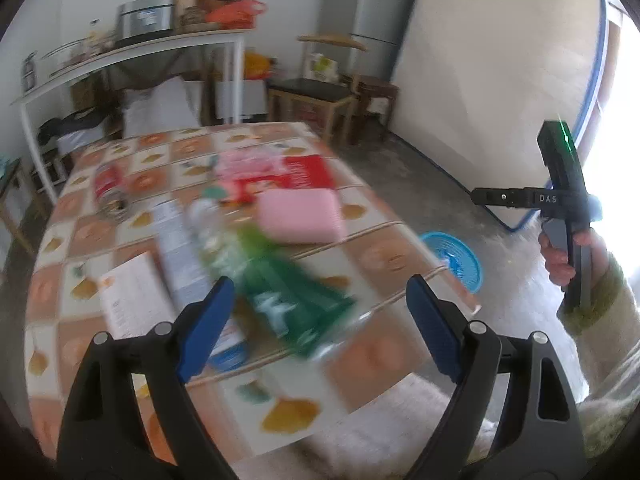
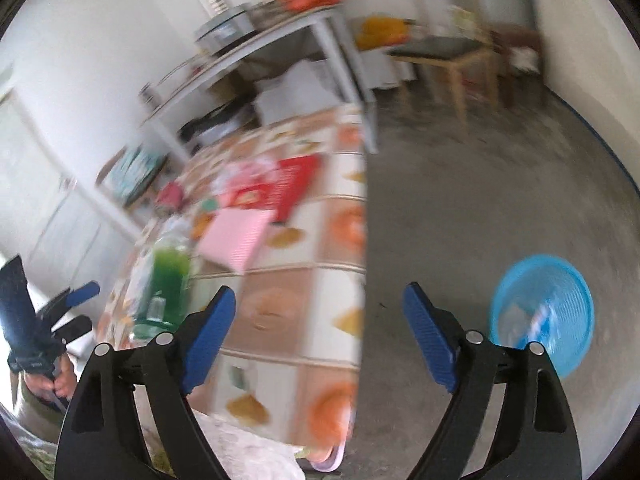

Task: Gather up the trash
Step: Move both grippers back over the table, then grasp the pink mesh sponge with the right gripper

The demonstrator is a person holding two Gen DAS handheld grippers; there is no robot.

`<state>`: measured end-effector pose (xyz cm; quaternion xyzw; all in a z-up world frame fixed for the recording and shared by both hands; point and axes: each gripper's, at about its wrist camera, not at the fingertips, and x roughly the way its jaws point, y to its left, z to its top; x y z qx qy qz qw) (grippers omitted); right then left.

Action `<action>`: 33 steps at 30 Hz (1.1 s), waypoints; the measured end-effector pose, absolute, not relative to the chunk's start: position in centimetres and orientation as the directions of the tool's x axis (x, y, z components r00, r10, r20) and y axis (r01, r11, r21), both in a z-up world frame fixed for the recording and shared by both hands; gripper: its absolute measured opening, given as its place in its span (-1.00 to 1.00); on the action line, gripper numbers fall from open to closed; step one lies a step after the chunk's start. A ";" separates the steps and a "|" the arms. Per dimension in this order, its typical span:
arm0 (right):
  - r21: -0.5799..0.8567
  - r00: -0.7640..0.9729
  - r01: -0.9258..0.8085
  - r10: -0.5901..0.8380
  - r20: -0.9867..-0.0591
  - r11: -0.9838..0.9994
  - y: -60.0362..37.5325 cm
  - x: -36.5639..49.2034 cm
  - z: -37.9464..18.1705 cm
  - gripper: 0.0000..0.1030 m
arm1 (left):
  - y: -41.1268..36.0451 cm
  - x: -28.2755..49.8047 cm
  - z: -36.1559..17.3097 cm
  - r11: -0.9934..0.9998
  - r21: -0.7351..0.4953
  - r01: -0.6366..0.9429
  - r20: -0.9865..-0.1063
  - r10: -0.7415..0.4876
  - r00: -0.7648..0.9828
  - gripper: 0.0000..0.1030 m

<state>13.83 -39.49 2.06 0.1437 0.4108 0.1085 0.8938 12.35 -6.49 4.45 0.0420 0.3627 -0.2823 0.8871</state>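
A clear plastic bottle with a green label (image 1: 276, 280) lies on the patterned tablecloth (image 1: 380, 256), between the tips of my open, empty left gripper (image 1: 320, 300). The bottle also shows in the right wrist view (image 2: 168, 276). A blue basket (image 2: 544, 312) stands on the floor right of the table, with some scraps inside; it also shows in the left wrist view (image 1: 454, 260). My right gripper (image 2: 320, 308) is open and empty over the table's right edge. On the table lie a pink pack (image 1: 300, 214), red packaging (image 1: 288, 178), a red can (image 1: 108, 188) and paper leaflets (image 1: 132, 296).
A white shelf table (image 1: 132, 56) with appliances stands behind. Wooden stools (image 1: 312, 100) stand at the back wall. A large white board (image 1: 500, 80) leans at the right. The floor (image 2: 480, 200) is bare concrete. Both views are motion-blurred.
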 end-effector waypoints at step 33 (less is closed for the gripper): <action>-0.201 0.448 -0.602 0.118 -0.886 0.773 -20.3 28.4 -2.7 0.34 | 9.3 18.3 -1.8 0.914 -0.377 0.151 -0.714 -0.390 0.581 0.62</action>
